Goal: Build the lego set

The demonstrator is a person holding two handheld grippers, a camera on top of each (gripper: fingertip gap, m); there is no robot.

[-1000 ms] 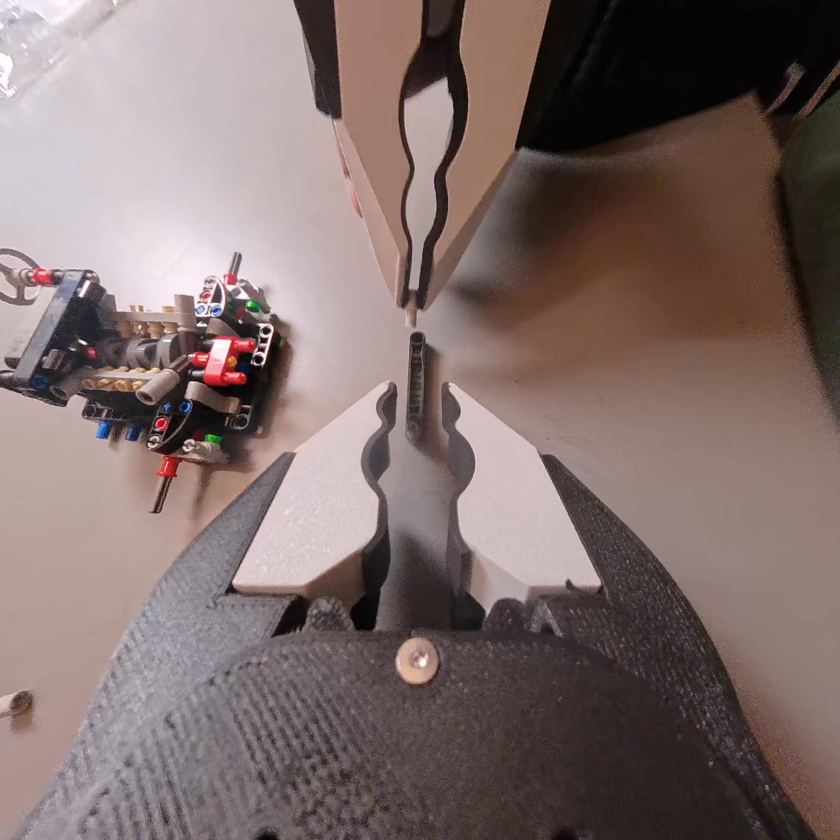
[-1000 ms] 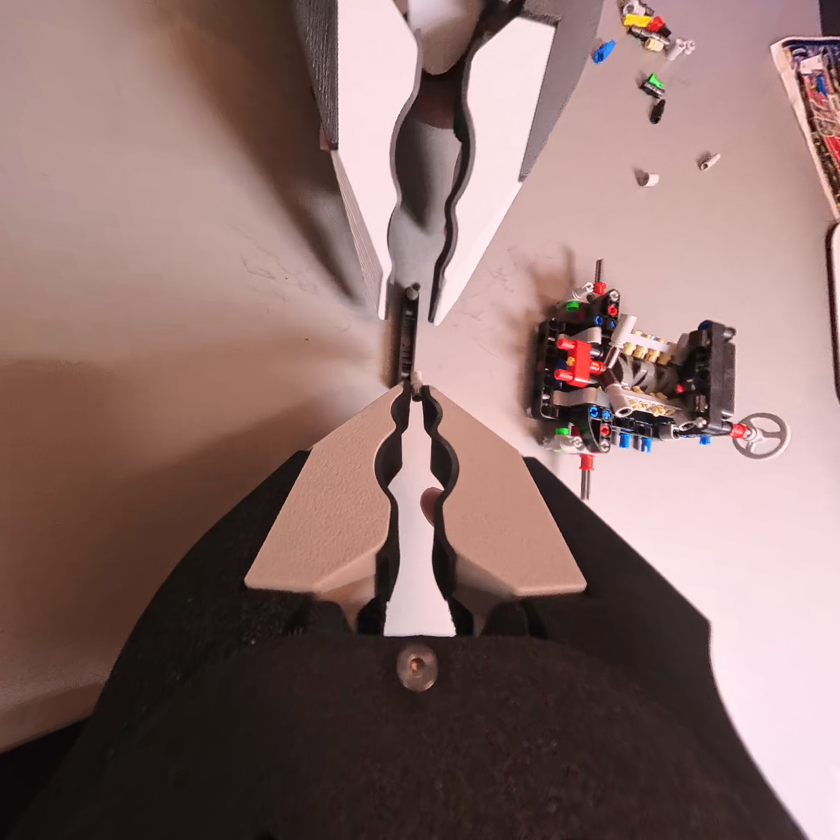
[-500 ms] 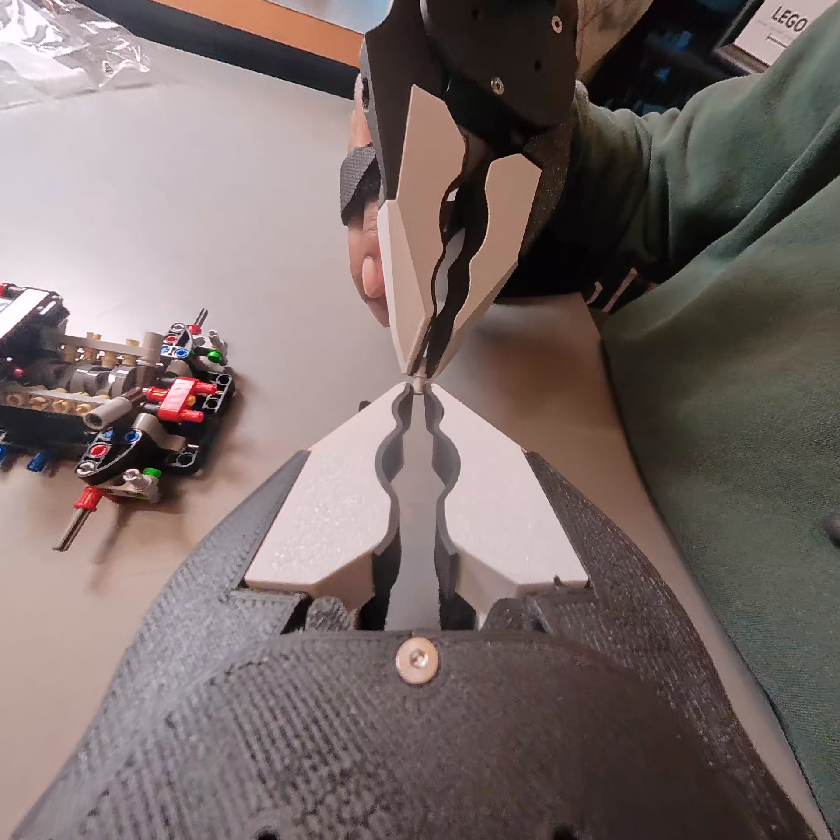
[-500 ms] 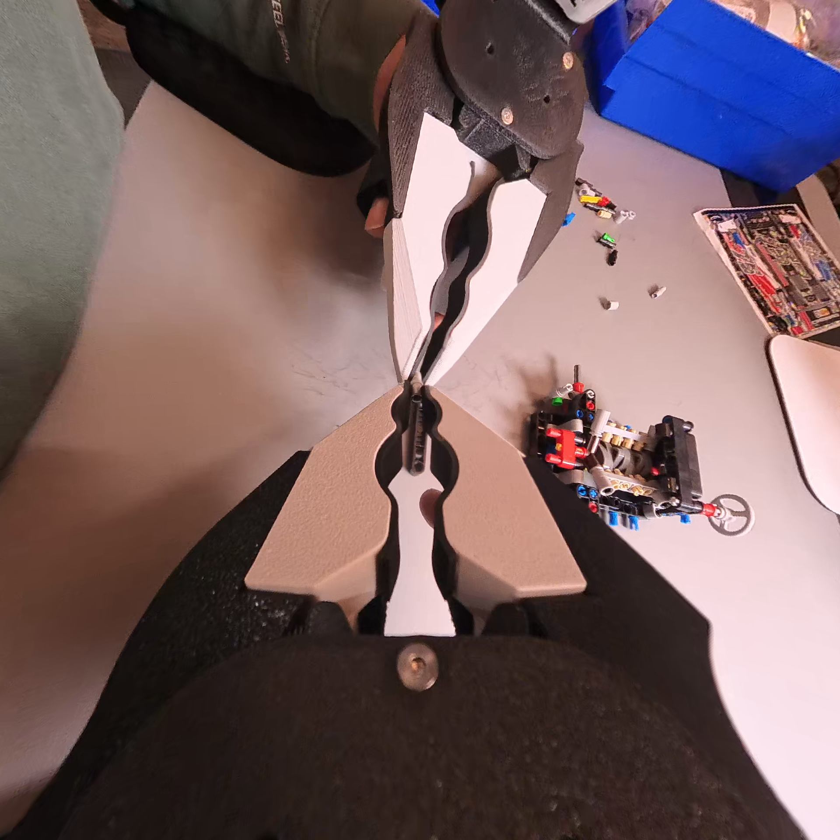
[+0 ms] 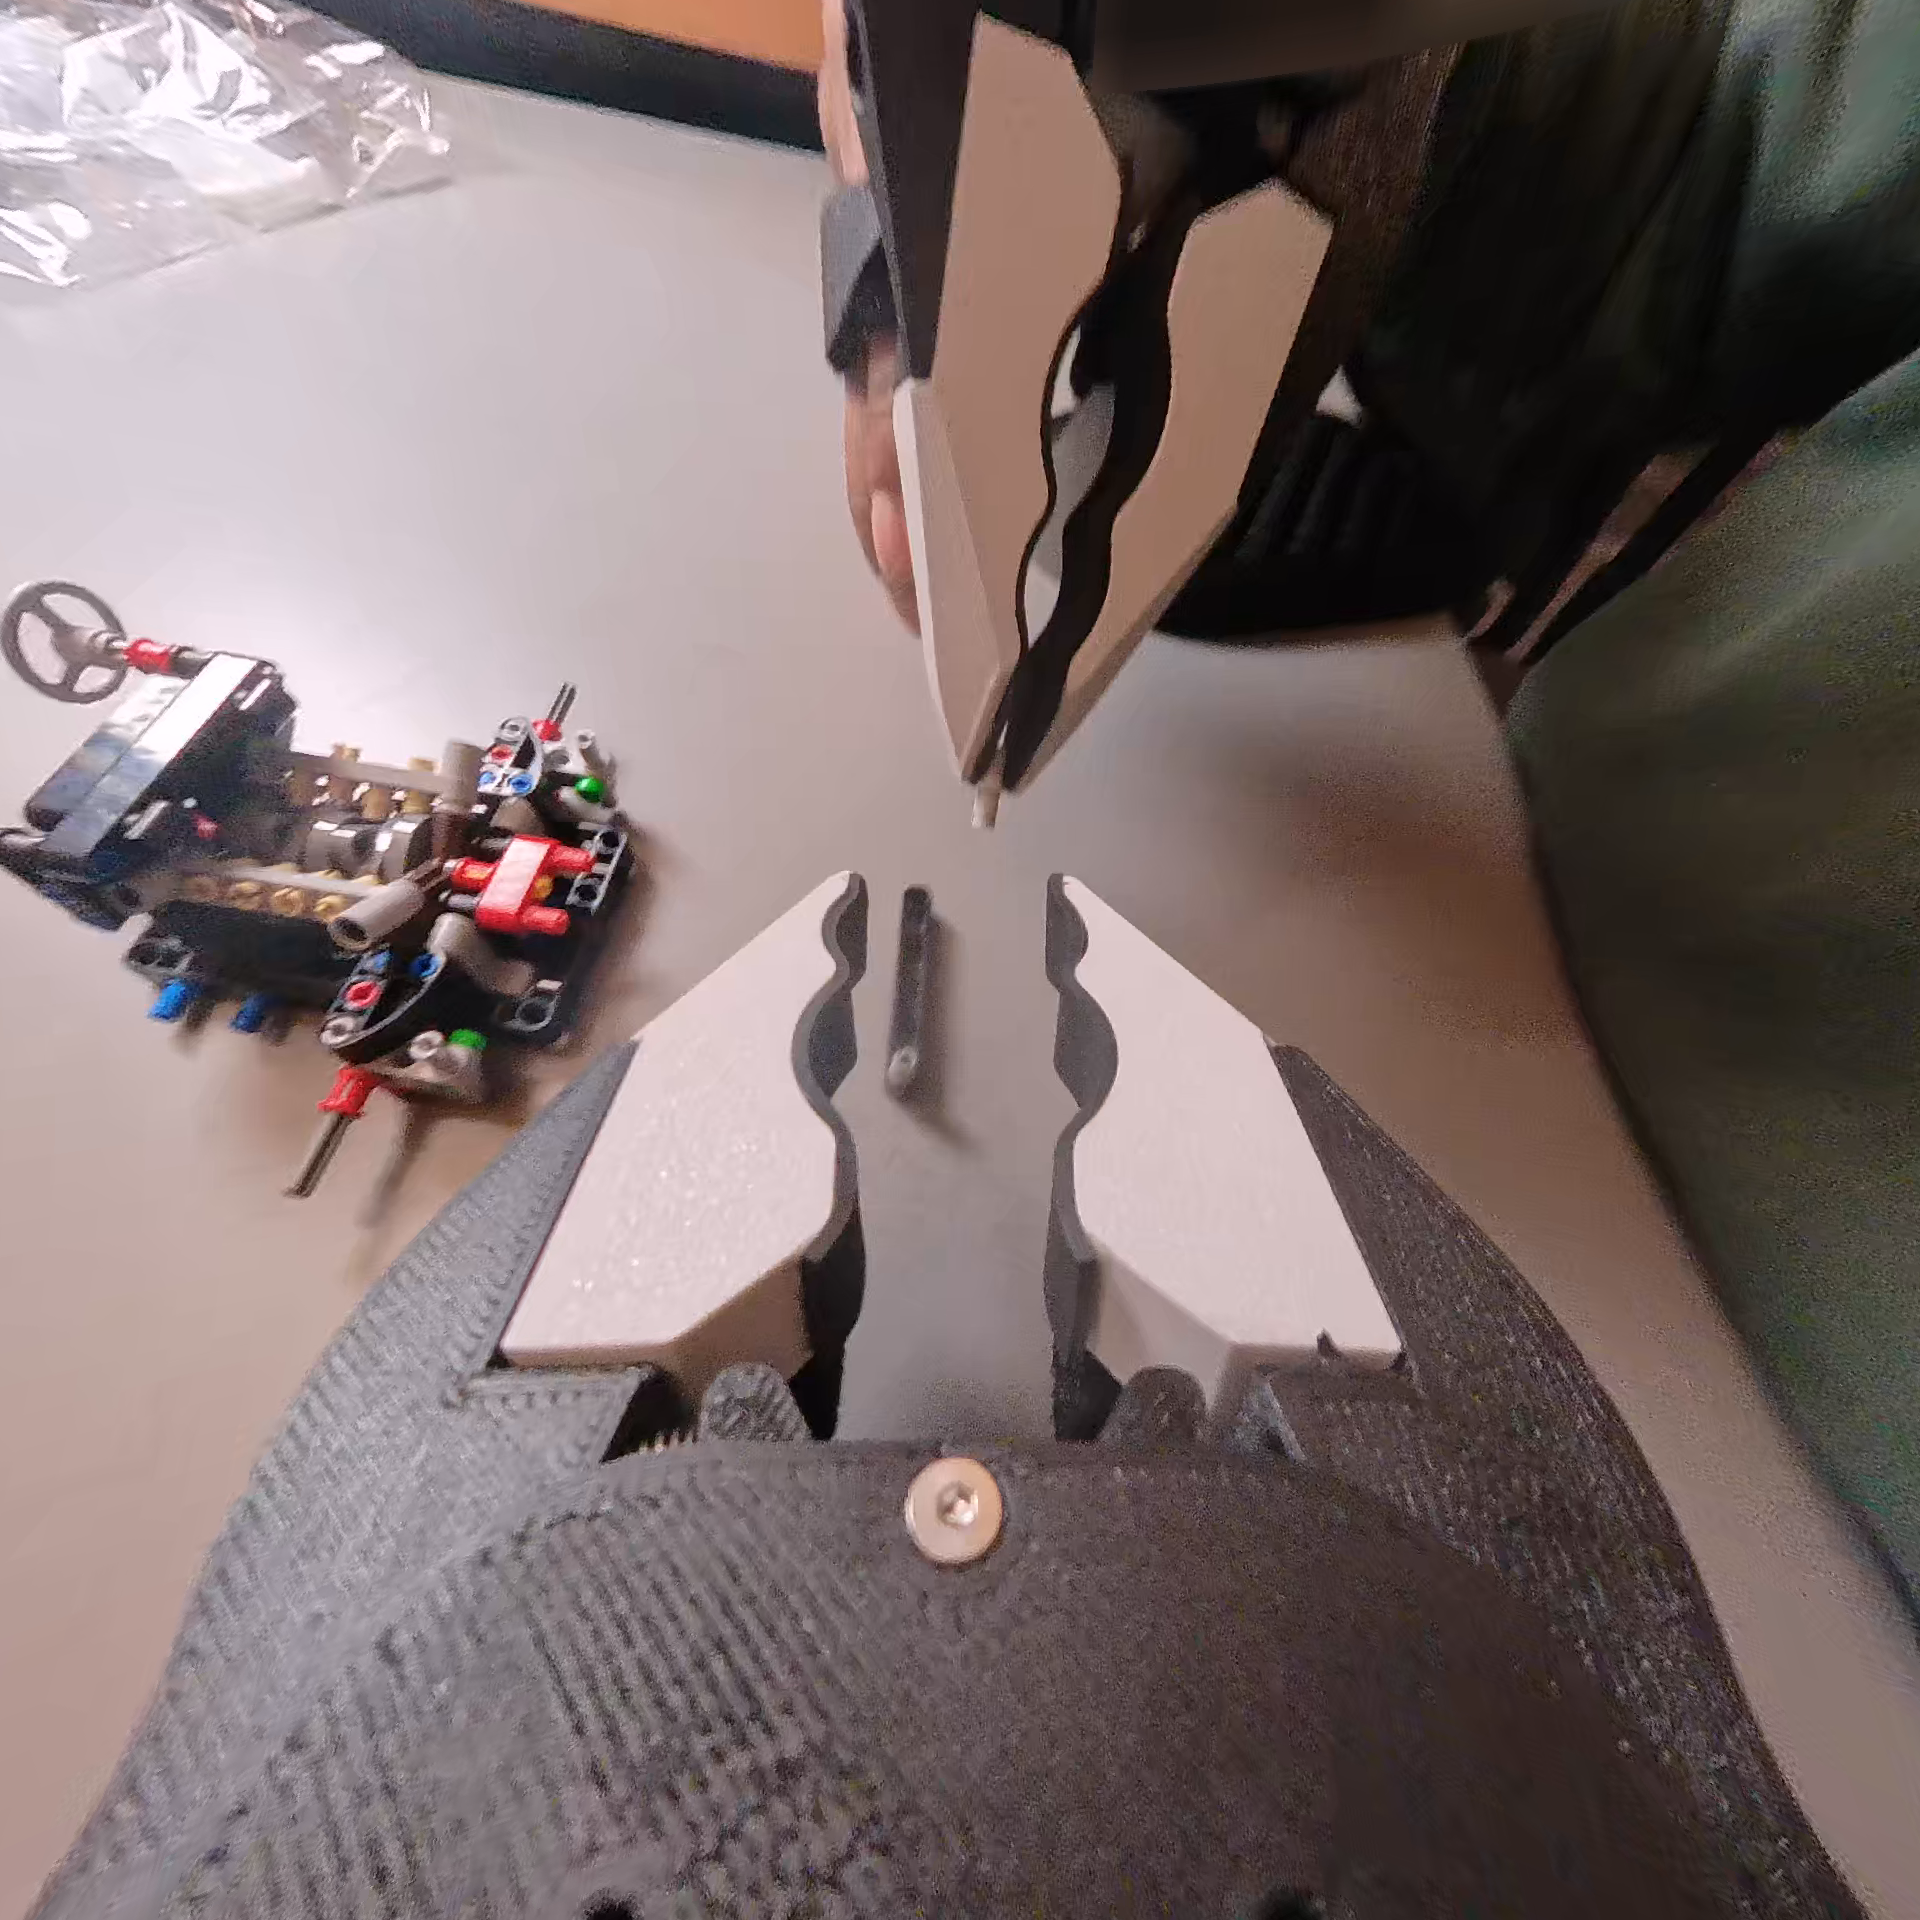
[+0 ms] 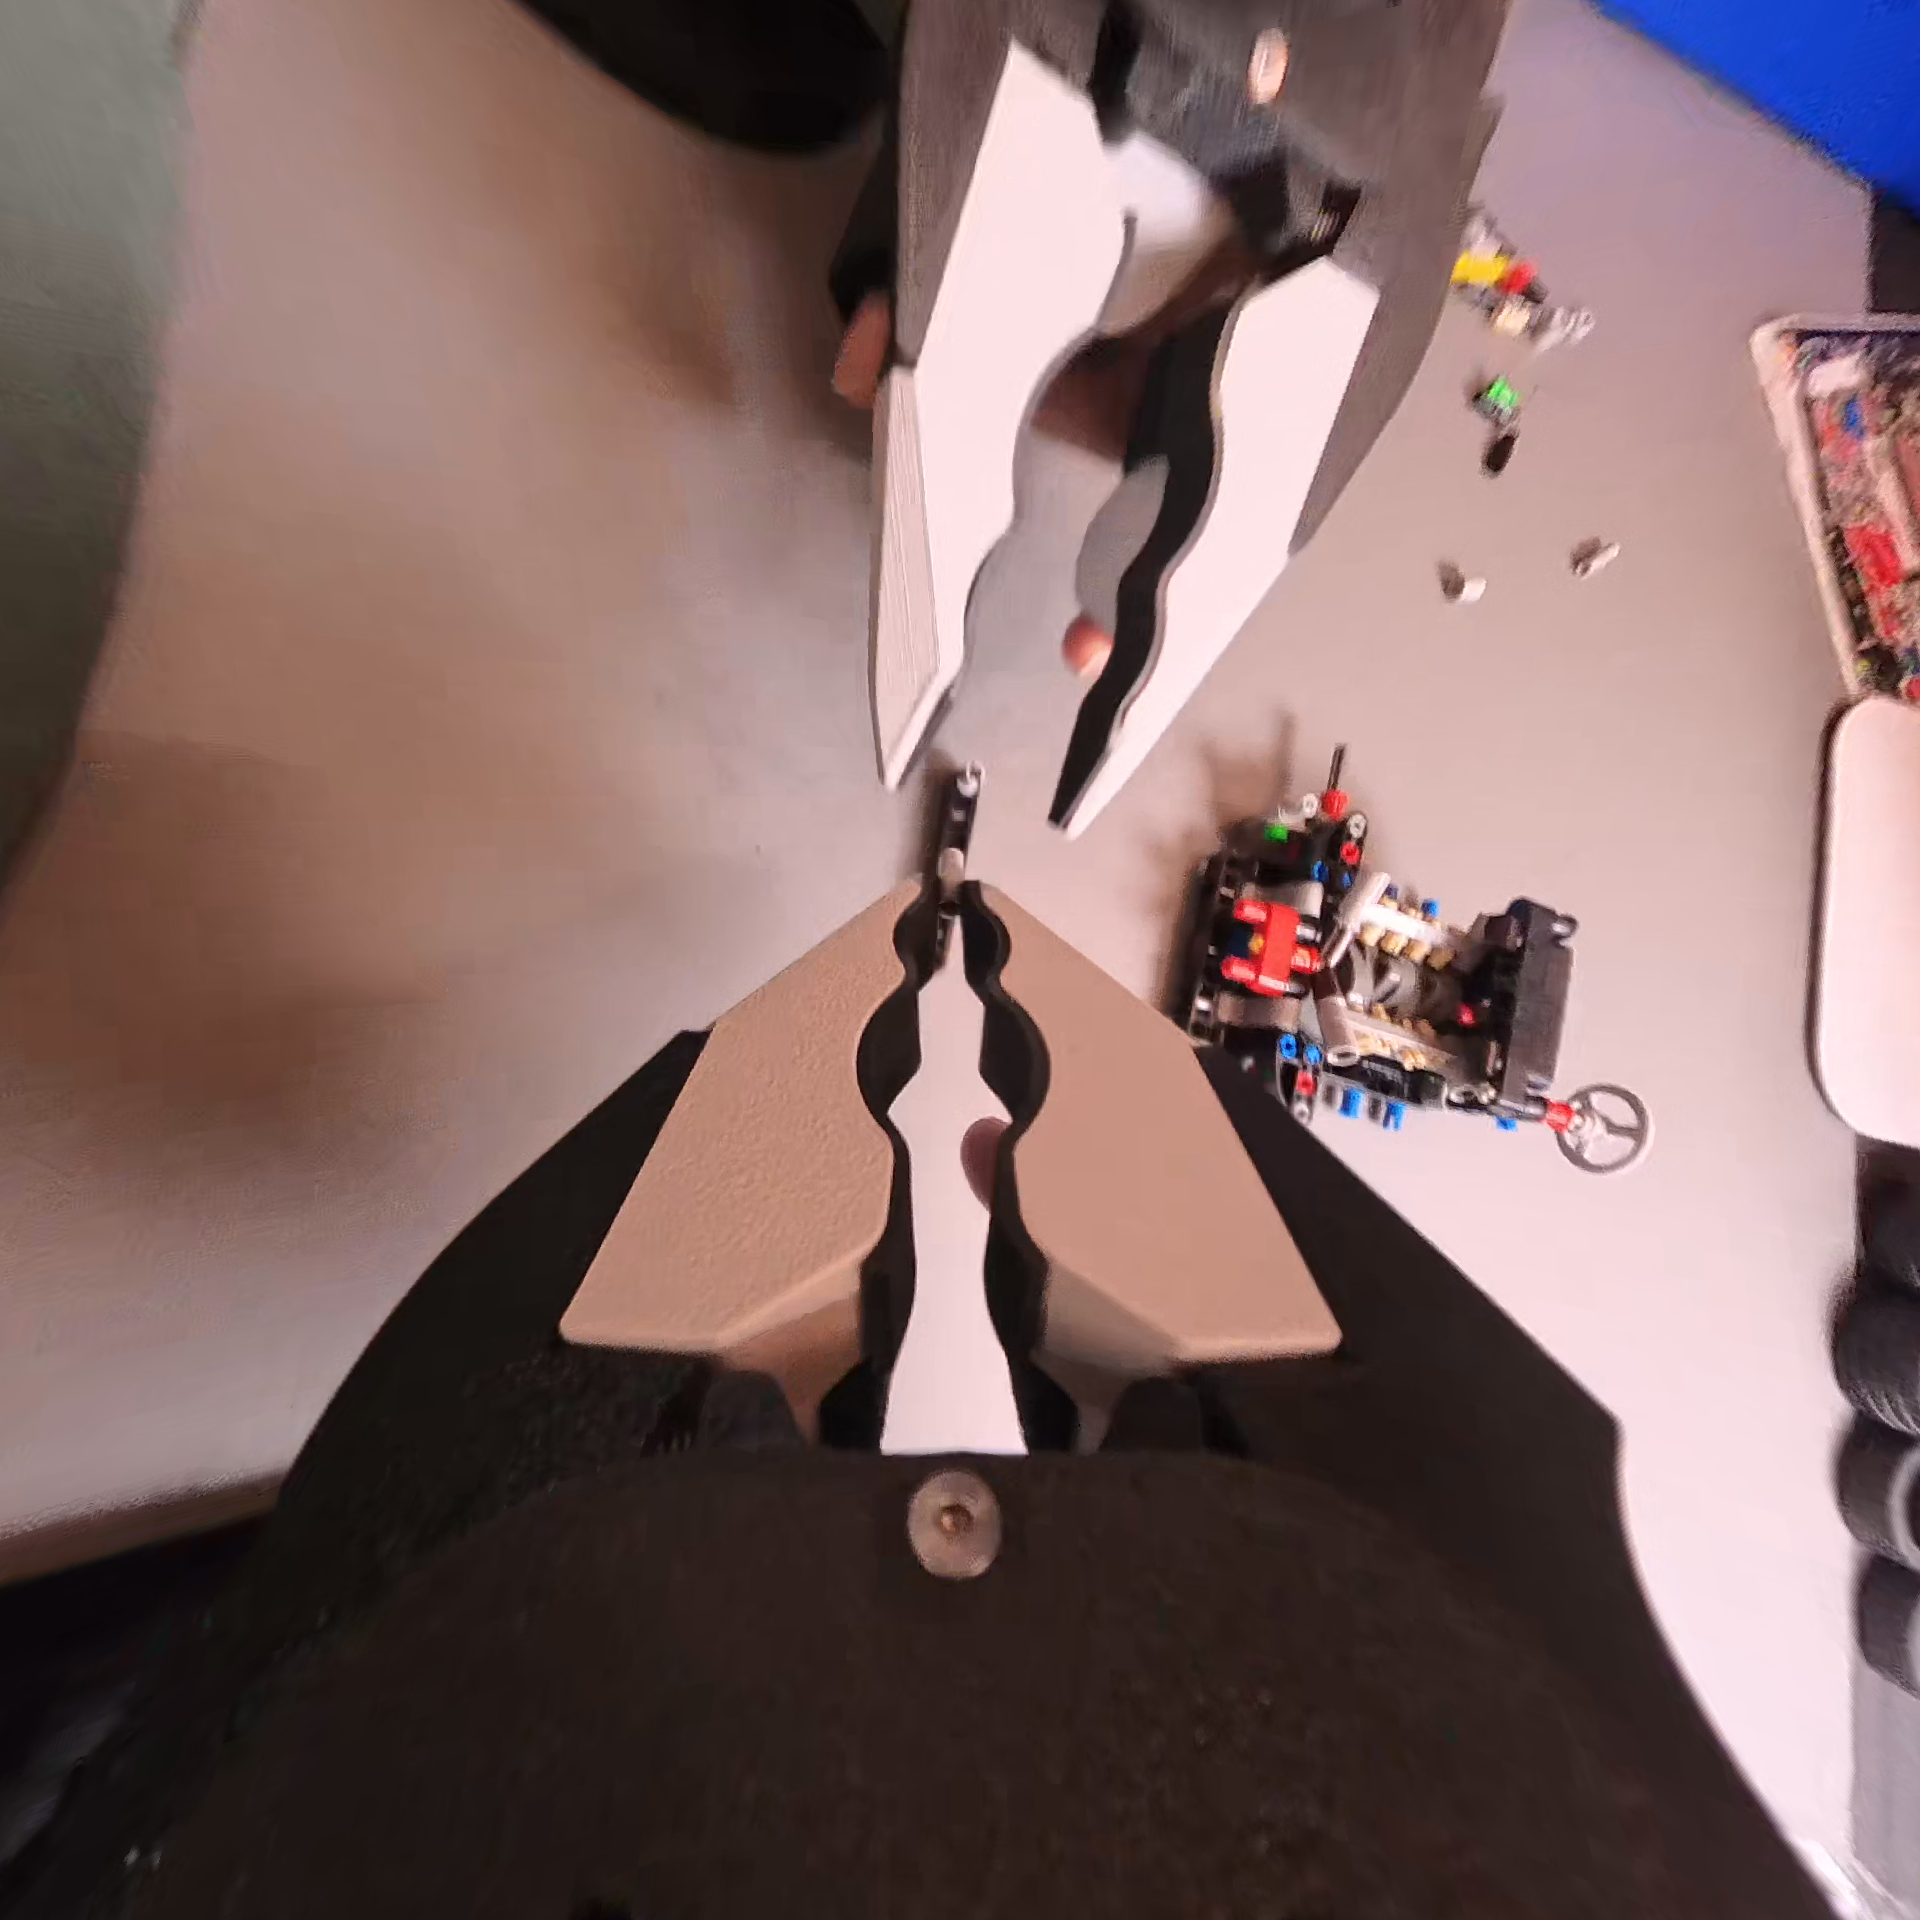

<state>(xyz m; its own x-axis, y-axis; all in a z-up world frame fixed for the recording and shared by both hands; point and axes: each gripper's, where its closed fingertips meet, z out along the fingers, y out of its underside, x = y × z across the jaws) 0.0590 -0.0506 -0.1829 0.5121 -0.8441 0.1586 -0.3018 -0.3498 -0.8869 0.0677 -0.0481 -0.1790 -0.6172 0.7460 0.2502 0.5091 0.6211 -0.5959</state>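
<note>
My left gripper (image 5: 954, 883) is spread around the beam (image 5: 912, 987); my right gripper (image 6: 943, 886) pinches a pin (image 5: 983, 805).

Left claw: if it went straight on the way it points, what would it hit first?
Probably the black beam between its open fingers; if that lies lower, the right claw holding a grey pin.

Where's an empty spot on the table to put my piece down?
Bare table lies between the plastic bag and the lego model. Another bare stretch borders the green sleeve. It is crowded around the model, the loose pieces and the booklet.
</note>
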